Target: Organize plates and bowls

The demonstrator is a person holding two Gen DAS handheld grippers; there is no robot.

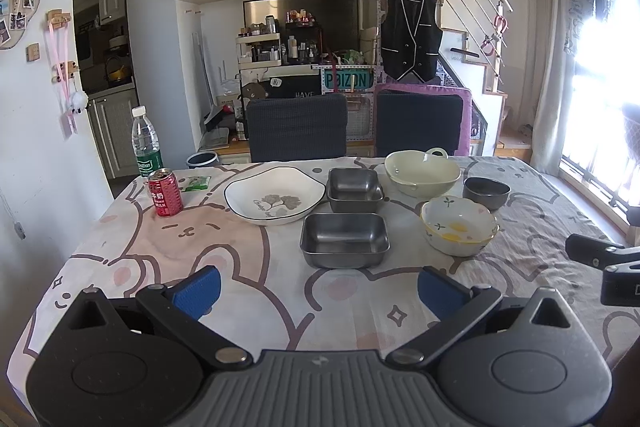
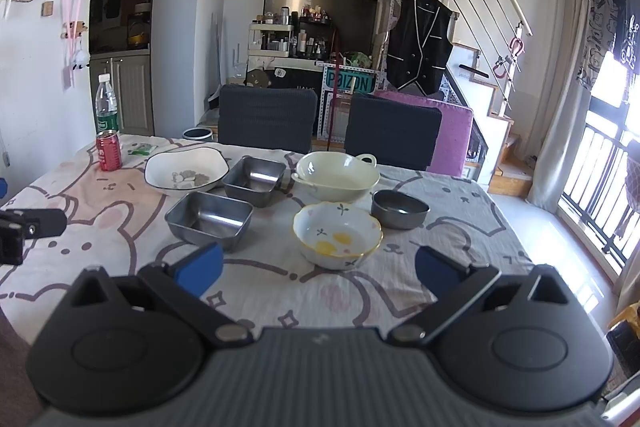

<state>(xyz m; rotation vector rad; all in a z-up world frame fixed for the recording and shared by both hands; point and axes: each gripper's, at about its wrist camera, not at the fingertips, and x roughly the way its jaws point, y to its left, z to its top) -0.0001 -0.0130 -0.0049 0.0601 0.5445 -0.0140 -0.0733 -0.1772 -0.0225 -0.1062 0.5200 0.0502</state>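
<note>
A dining table (image 1: pixel 120 247) covered with a cartoon-bear cloth, seen from two handheld grippers hovering at its near edge. Both sets of tongs stand wide, blue pads far apart, holding nothing.

Reading left to right in the left wrist view, with the near steel tray as the clock's centre: a water bottle (image 1: pixel 146 141) and a red drink can (image 1: pixel 165 193) stand at about ten o'clock, well apart from the crockery. A white plate with a dark rim and leaf print (image 1: pixel 274 199) lies at eleven o'clock. Just beyond the centre, at twelve, sits the far steel tray (image 1: pixel 354 189), its near left corner beside or perhaps touching the plate; the view is too coarse to say. The near steel tray (image 1: pixel 345 241) lies directly ahead of the left gripper (image 1: pixel 316 289). At one o'clock rests a pale green bowl with handles (image 1: pixel 422 173). At three o'clock sits a scalloped bowl with yellow spots (image 1: pixel 459 229), and beyond it, at two, a small dark bowl (image 1: pixel 486 191).

In the right wrist view the right gripper (image 2: pixel 319 271) faces the scalloped bowl squarely.

Nothing appears stacked yet. A sensible start is likely nesting like with like: pinch one wall of the near tray, lift it level, and lower it straight into its twin. Grip rims firmly, since steel and glazed ware probably slip
</note>
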